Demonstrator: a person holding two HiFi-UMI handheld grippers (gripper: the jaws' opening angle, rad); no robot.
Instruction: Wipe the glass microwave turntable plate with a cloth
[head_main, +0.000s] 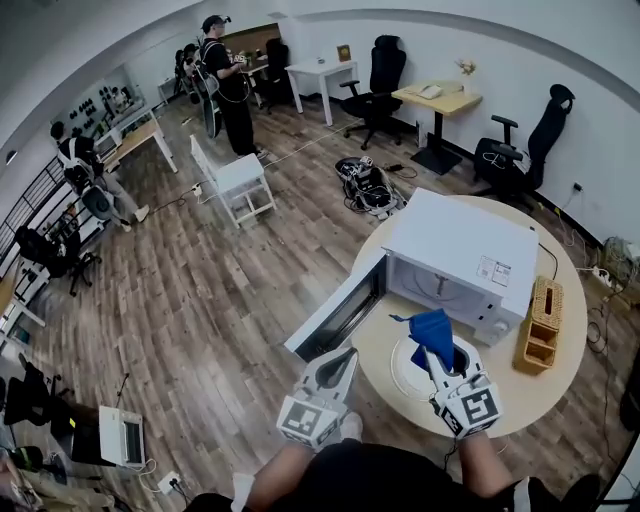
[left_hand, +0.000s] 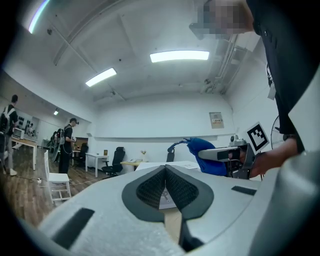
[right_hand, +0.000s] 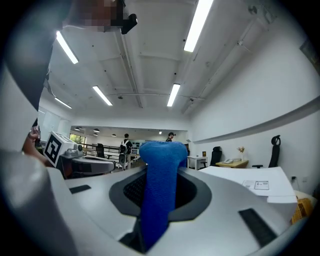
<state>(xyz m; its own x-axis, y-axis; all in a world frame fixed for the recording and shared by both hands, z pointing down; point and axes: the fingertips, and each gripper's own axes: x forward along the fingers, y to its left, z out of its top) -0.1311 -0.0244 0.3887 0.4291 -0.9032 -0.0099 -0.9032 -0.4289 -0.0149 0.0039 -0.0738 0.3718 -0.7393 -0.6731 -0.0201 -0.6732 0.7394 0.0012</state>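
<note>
right gripper (right_hand: 160, 167) clamped on blue cloth (right_hand: 159, 205), left gripper (left_hand: 165, 171) clenched empty; glass plate (head_main: 403, 372) below, head view only

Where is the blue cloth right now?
In the head view, the blue cloth is on the person's right, pinched in the right gripper above the glass turntable plate on the round table, just in front of the open microwave.

No print can be read: the sticker (head_main: 493, 271) on top of the microwave (head_main: 450, 240) and the wall notice (left_hand: 216, 119) are too small.
</note>
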